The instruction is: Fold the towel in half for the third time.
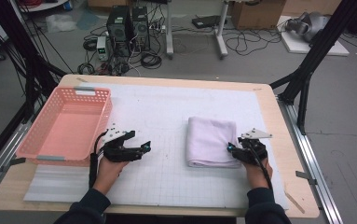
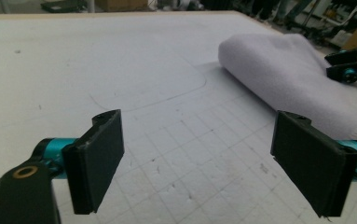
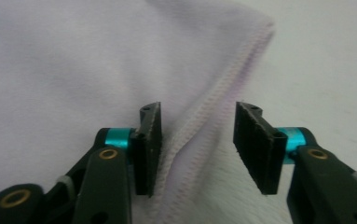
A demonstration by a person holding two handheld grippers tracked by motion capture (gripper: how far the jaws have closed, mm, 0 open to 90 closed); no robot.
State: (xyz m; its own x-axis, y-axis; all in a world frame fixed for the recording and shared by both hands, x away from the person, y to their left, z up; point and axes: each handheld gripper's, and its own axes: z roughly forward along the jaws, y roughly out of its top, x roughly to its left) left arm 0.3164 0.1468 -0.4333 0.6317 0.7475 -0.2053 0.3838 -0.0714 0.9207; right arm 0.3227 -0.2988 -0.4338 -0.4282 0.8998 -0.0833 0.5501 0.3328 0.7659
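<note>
On the bench, right of the middle: a folded white cloth towel (image 1: pixel 212 141) lies flat on the white gridded mat (image 1: pixel 167 172), its long sides running from the near edge towards the far edge.
Right gripper: my right gripper (image 1: pixel 232 148) sits at the towel's near right corner, where the stitched hem (image 3: pixel 213 100) meets the mat.
Right jaws: apart, with the hem running up between them; one pad (image 3: pixel 150 149) stands just beside the fold of fabric, the other over the bare mat, and neither presses on it.
Left gripper: my left gripper (image 1: pixel 144 147) rests low over the mat near the bench's near edge, left of the towel and well apart from it, pointing towards it.
Left jaws: spread wide, nothing between them but the grid lines.
Far left side: a pink plastic basket (image 1: pixel 41 140) with latticed walls stands along the bench's left edge, just beside my left gripper.
</note>
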